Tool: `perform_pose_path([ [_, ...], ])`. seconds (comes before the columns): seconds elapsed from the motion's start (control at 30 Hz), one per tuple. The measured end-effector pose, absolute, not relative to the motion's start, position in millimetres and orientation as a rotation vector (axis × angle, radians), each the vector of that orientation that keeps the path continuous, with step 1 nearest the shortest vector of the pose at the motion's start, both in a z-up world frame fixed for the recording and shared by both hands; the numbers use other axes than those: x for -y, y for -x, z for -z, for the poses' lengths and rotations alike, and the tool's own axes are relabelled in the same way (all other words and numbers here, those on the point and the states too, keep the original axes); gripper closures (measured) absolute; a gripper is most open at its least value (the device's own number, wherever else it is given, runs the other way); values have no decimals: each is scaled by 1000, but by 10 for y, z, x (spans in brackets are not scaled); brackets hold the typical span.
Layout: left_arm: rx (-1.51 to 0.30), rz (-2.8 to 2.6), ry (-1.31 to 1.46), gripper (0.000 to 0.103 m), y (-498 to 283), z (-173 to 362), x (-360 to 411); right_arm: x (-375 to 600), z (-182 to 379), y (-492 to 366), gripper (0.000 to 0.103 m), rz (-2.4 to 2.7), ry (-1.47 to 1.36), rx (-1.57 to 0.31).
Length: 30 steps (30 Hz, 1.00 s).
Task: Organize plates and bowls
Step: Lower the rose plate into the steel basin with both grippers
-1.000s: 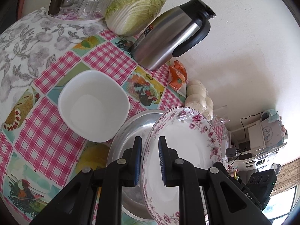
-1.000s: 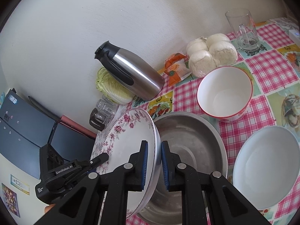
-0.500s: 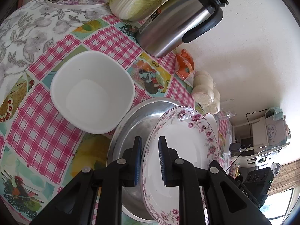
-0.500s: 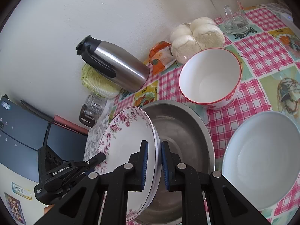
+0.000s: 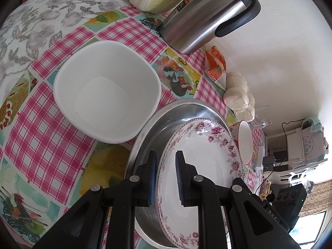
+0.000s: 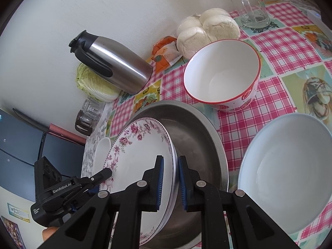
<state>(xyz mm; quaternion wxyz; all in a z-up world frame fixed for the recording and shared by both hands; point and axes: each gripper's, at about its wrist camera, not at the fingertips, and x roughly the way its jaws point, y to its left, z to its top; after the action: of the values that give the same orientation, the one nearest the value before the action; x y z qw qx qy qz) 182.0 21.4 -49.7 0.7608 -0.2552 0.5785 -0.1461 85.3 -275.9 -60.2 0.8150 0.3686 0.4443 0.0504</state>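
Both grippers pinch the same glossy round ceramic plate with a pink rose border (image 5: 199, 166), one on each side of its rim. The left gripper (image 5: 165, 176) has its ribbed blue pads squeezing the thin rim, and the right gripper (image 6: 170, 181) clamps what looks like two stacked plate edges between its pads. The plate stands tilted on edge inside the wide, dull brushed stainless steel basin (image 6: 195, 132), its lower rim down in the bowl. Just beside the basin sits a smooth white rounded-square bowl (image 5: 108, 91), a deep round white bowl with a red rim (image 6: 222, 74) and a broad pale-blue shallow bowl (image 6: 286, 170), all on the shiny pink-checked oilcloth table (image 5: 41, 137). A shiny steel thermos jug with black handle (image 5: 207, 14) stands near the wall.
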Motion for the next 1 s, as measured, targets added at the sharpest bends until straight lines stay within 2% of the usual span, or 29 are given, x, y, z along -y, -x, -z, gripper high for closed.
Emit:
perform_pose_path([
  [0.67,-1287,305,523,87,-1836,586,-137,2751,687,-861,86,-71,-767,-990],
  [1.0,-1298,298,501,87,-1841,626,-96,2686,711,-889,86,-26,-670,-1025],
])
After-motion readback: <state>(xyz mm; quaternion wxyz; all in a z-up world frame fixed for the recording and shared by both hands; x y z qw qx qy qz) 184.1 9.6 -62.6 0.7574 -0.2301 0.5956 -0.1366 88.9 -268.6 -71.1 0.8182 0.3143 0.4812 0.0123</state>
